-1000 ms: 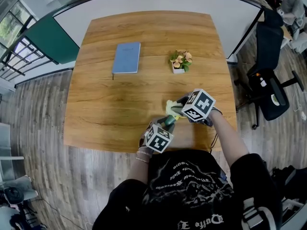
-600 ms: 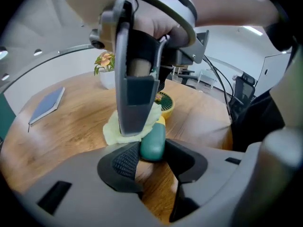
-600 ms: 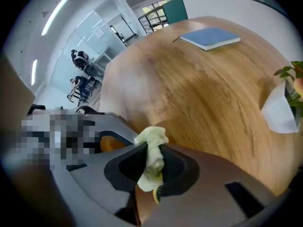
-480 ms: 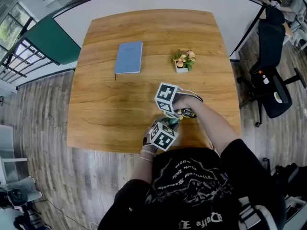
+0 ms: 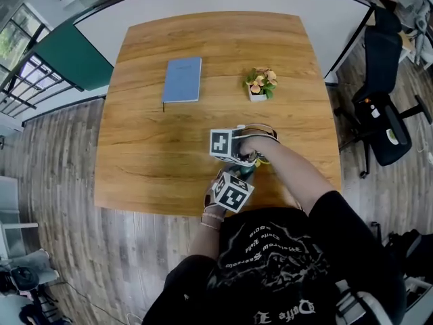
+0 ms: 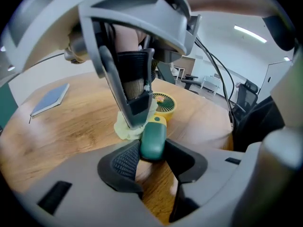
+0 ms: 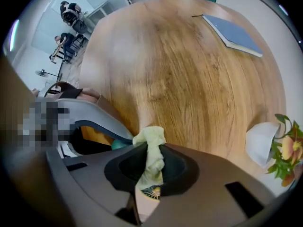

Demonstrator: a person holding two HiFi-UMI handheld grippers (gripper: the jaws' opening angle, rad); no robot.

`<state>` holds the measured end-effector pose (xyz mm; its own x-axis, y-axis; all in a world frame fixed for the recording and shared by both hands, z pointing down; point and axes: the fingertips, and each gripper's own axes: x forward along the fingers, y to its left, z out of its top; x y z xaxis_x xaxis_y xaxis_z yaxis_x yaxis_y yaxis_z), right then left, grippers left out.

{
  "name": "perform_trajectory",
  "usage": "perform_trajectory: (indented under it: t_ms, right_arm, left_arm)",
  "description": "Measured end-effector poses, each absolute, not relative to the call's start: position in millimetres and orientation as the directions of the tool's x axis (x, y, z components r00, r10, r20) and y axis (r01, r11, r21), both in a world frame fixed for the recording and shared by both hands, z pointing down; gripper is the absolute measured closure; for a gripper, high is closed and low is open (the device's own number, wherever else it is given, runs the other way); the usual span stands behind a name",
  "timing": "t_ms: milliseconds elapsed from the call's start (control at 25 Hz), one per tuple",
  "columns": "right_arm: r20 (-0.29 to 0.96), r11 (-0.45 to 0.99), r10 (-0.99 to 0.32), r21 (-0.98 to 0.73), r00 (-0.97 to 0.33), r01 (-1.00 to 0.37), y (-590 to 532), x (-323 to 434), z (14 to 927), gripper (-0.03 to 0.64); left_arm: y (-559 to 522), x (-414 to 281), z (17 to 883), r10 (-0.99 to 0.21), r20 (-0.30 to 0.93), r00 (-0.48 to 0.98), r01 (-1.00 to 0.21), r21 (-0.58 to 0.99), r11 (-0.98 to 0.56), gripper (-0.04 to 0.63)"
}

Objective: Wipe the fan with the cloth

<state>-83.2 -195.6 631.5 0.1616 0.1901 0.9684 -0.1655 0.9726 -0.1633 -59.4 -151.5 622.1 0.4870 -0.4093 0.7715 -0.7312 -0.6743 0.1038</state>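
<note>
- Wooden table (image 5: 155,161) carries the fan (image 6: 163,104), lying down;
- the fan's green handle is clamped between the left gripper's (image 6: 151,156) half-closed fingers; its long axis runs away from them to the yellow grille head;
- the right gripper (image 7: 154,168), pointing steeply down over the fan's neck, has its fingers pinched on the cloth (image 7: 150,141), just short of the grille.

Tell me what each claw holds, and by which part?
Left gripper: the fan, by its green handle. Right gripper: the yellow cloth, bunched between its jaws.
</note>
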Motion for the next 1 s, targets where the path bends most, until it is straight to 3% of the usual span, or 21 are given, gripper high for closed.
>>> perform_trajectory:
  t_ms: [480,680,1000]
  right_arm:
    - [0.973,0.948,0.201,-0.164,0.114,-0.273,-222,-76,630,0.549]
    - [0.969,0.885,0.243,-0.206,0.036,-0.419,-242,-64,629,0.549]
    - [0.968,0.813,0.241,-0.238,-0.064,-0.532,-261,-50,627,0.549]
  left_arm:
    - [-154,-62,621,-0.412,0.776,0.477,-0.757,0.125,-0.641,0.407]
    - [-154,-60,622,-0.407,0.779,0.478,-0.760,0.134,-0.636,0.407]
    - [-155,-62,620,-0.415,0.766,0.491,-0.766,0.153,-0.624,0.407]
